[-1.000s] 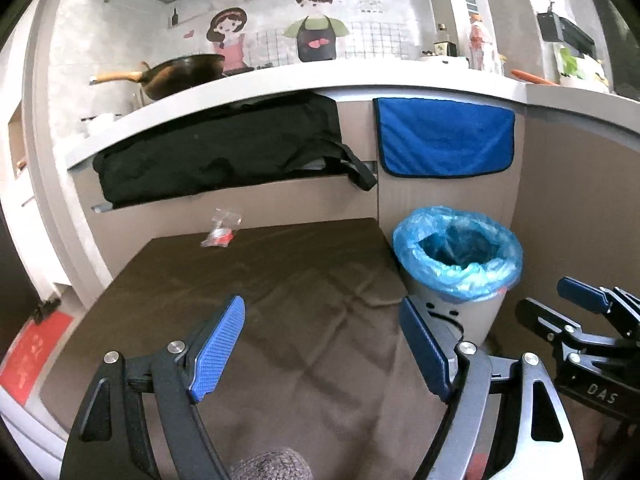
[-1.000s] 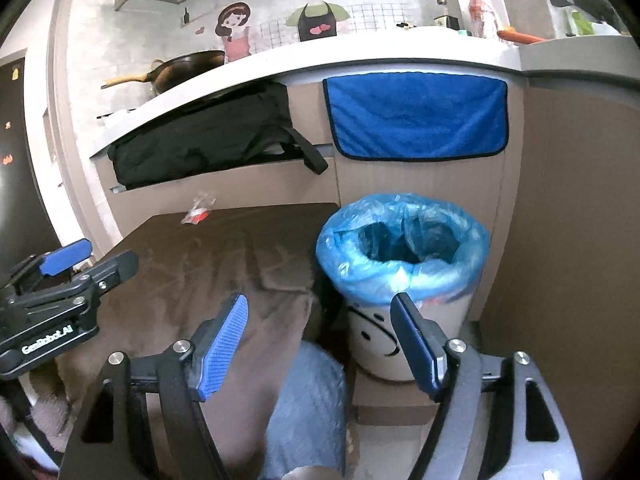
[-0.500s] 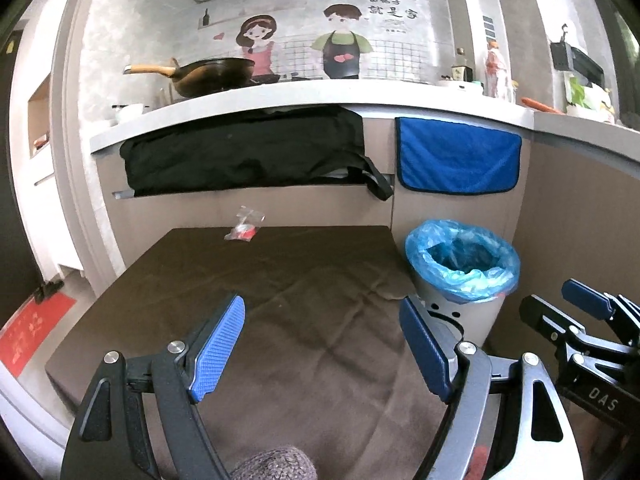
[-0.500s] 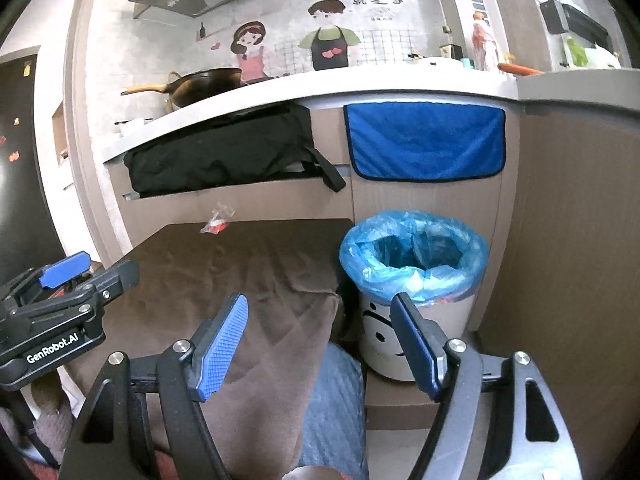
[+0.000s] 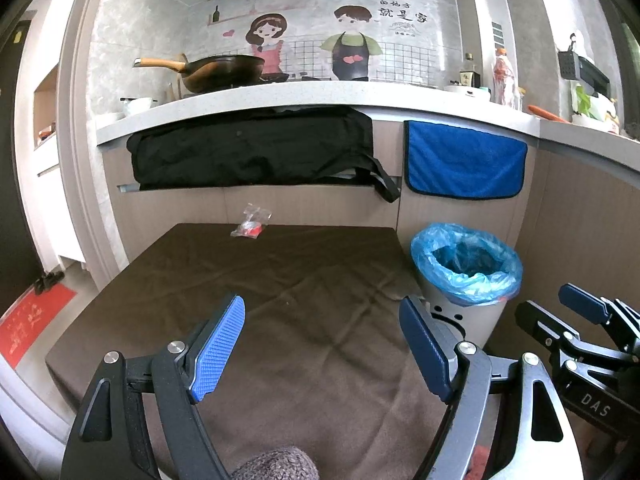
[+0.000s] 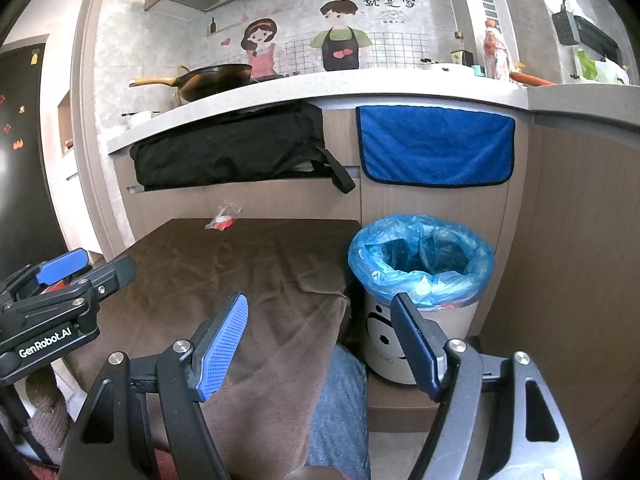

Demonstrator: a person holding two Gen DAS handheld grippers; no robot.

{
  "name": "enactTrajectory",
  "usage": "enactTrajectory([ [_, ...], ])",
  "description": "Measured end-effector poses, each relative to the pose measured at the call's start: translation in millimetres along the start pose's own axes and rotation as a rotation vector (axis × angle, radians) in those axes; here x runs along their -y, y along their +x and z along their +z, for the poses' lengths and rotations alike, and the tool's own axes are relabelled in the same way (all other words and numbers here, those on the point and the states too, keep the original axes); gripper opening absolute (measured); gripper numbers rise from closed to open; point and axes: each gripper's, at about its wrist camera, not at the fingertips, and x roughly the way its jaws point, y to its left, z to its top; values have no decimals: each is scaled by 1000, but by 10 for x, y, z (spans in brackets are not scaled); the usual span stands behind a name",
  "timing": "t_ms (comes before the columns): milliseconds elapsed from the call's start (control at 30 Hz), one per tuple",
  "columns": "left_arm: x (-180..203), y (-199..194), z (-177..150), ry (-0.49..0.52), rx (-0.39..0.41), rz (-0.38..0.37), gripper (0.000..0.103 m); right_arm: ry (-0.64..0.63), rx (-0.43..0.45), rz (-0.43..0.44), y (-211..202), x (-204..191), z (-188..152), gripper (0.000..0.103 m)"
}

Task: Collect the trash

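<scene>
A crumpled clear wrapper with a red scrap (image 5: pixel 251 227) (image 6: pixel 221 221) lies at the far edge of a brown-clothed table (image 5: pixel 280 288) (image 6: pixel 240 264), against the cabinet front. A white bin with a blue liner (image 5: pixel 466 264) (image 6: pixel 420 260) stands on the floor to the table's right. My left gripper (image 5: pixel 322 344) hovers open over the near part of the table, nothing between its blue pads. My right gripper (image 6: pixel 320 340) is open too, over the table's near right corner, beside the bin. Both are far from the wrapper.
A kitchen counter (image 5: pixel 320 96) overhangs the table's far side, with a wok (image 5: pixel 216 72) on it. Under it hang a black bag (image 5: pixel 248 148) and a blue towel (image 5: pixel 464 160). A person's jeans leg (image 6: pixel 340 400) shows below the right gripper. A red mat (image 5: pixel 28 324) lies at left.
Both grippers have drawn back from the table and bin, so the wrapper, table and bin look smaller and farther. Both stay open.
</scene>
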Motion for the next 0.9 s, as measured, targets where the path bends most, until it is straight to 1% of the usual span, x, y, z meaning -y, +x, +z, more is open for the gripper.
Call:
enactTrajectory([
  [900,68,-10,-2,-5,-5,6,80,1,0,-1,-3,4,4,71],
])
